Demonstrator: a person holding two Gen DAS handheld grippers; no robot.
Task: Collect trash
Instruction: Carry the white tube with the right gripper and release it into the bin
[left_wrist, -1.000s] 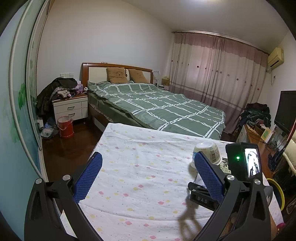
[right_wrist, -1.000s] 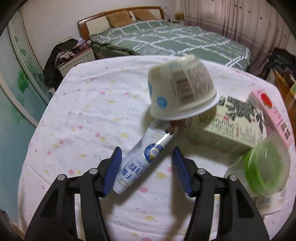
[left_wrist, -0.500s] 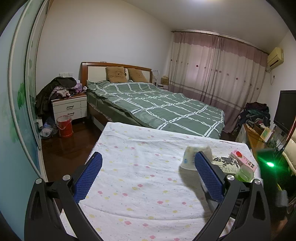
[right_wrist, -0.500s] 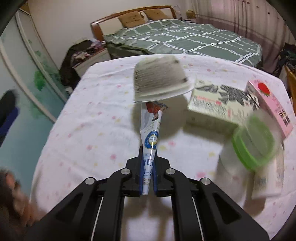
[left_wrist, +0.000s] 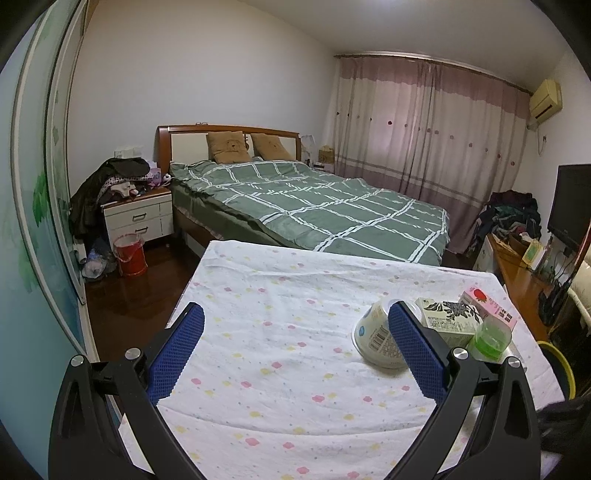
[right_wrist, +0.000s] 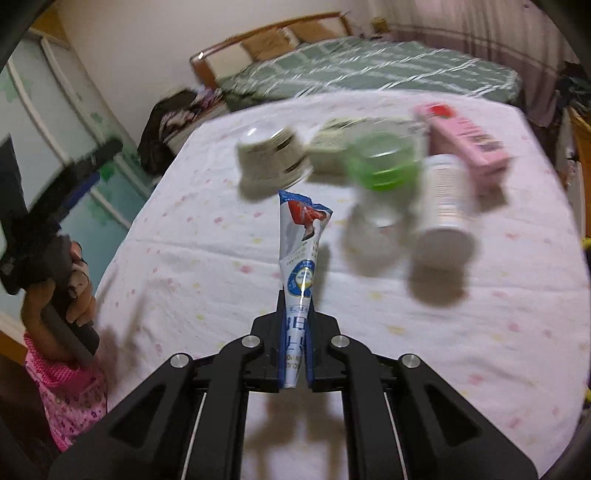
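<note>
A: Where's the wrapper (right_wrist: 300, 254)?

B: Clamped in the right gripper (right_wrist: 295, 360), above the table (right_wrist: 461, 350). The jaws are squeezed tight on its narrow end, and the rest sticks out free in front. It's a flat, cone-shaped sleeve, so pinching the thin end is likely the surest hold on something that limp.

A: Which way does it point?

B: In the right wrist view its long axis runs toward 12 o'clock, in line with the fingers. The torn wide mouth is the far end, the tip is buried between the pads. It casts a shadow on the cloth, so I judge it lifted clear rather than dragging.

A: What's around it?

B: Beyond its mouth, at about 11 o'clock, an upturned cup (right_wrist: 271, 158). At 1 o'clock a green-lidded jar (right_wrist: 382, 162) and a white bottle (right_wrist: 445, 195), with a pink carton (right_wrist: 467, 138) behind them and a pale box (right_wrist: 332, 146) between cup and jar. All are blurred and sit on the cloth, presumably waiting their turn.

A: And the other hand?

B: The left gripper (left_wrist: 295, 354) is spread wide with nothing in it, held low at the near edge. In the right wrist view the left hand (right_wrist: 64, 291) sits at 9 o'clock, well away from the wrapper.
</note>
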